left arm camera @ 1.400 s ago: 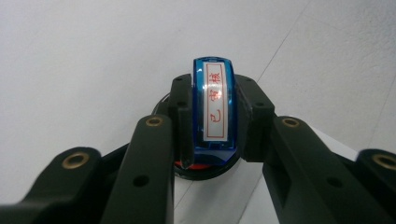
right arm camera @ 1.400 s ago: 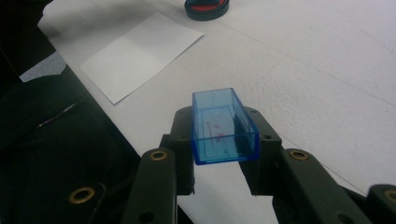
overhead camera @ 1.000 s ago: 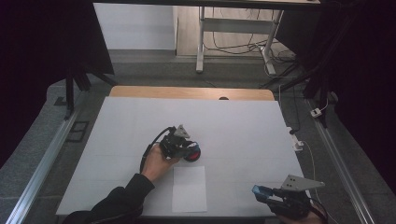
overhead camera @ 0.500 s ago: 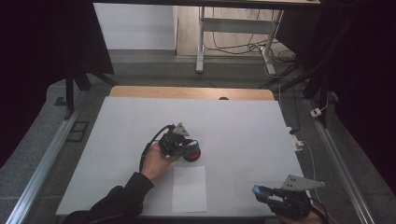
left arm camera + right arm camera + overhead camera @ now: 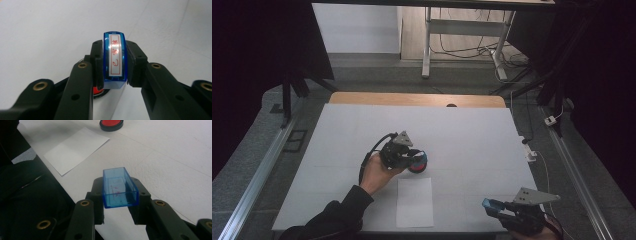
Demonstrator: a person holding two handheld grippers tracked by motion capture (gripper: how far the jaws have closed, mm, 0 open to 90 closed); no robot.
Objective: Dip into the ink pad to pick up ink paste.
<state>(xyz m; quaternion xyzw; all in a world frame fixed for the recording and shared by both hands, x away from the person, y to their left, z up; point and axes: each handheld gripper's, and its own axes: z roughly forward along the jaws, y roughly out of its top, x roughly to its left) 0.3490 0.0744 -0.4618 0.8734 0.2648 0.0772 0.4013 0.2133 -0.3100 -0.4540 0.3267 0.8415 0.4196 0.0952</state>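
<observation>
Where the left gripper sits near the middle of the white table, we find its jaws closed on a blue stamp, one black pad pressed against each long side. We read red characters inside a red frame on the stamp's upward face in the left gripper view, though we cannot make them out. Just under the jaws we see part of a red ink pad; in the high view the ink pad lies right at the gripper's tip, and we cannot tell whether stamp and pad touch. We note the left hand wrapped around the gripper body, a dark sleeve behind it.

At the table's near right corner, the right gripper is clamped on a clear blue stamp cap, hollow side up, with faint red marks on its inner floor. It is held just above the table surface.

Between the two grippers, a white sheet of paper lies flat near the front edge, just beside the ink pad. In the right gripper view we see the paper and the ink pad well beyond the cap.
</observation>
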